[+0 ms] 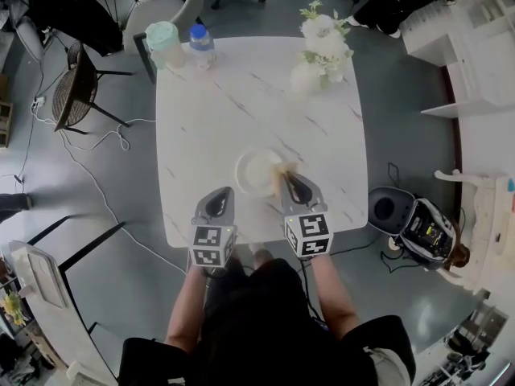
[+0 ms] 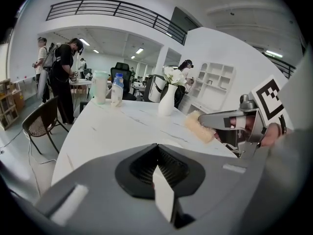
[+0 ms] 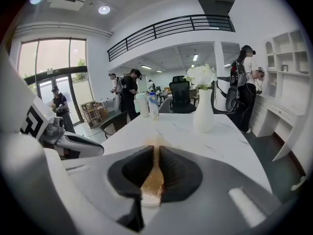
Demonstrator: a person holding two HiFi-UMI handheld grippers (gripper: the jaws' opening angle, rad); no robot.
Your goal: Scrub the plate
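Flat on the counter (image 1: 241, 95), near the middle of its front edge, the plate (image 1: 256, 171), pale, with no foam or dirt to make out on it. Over the plate's right rim, the right gripper (image 1: 290, 182), jaws clamped on a tan sponge (image 1: 282, 175) poking out ahead of them toward the plate; cannot tell of contact between the two. Just beside the plate on its left, at the front edge, the left gripper (image 1: 218, 201), jaws clenched on nothing and not on the rim. Looks like the start of the scrubbing or a pause in it: tool in hand and at the plate, yet no trace of strokes on the surface. Left to do, on this reading: press the sponge down, work it over the whole face and the rim, perhaps steady the plate with the free gripper to stop a slide on the smooth top. Well apart from the work, a lidded cup (image 1: 163, 45) and a bottle (image 1: 201, 45) at the far left corner and a vase of white flowers (image 1: 315, 63) toward the far right corner; none in the way.
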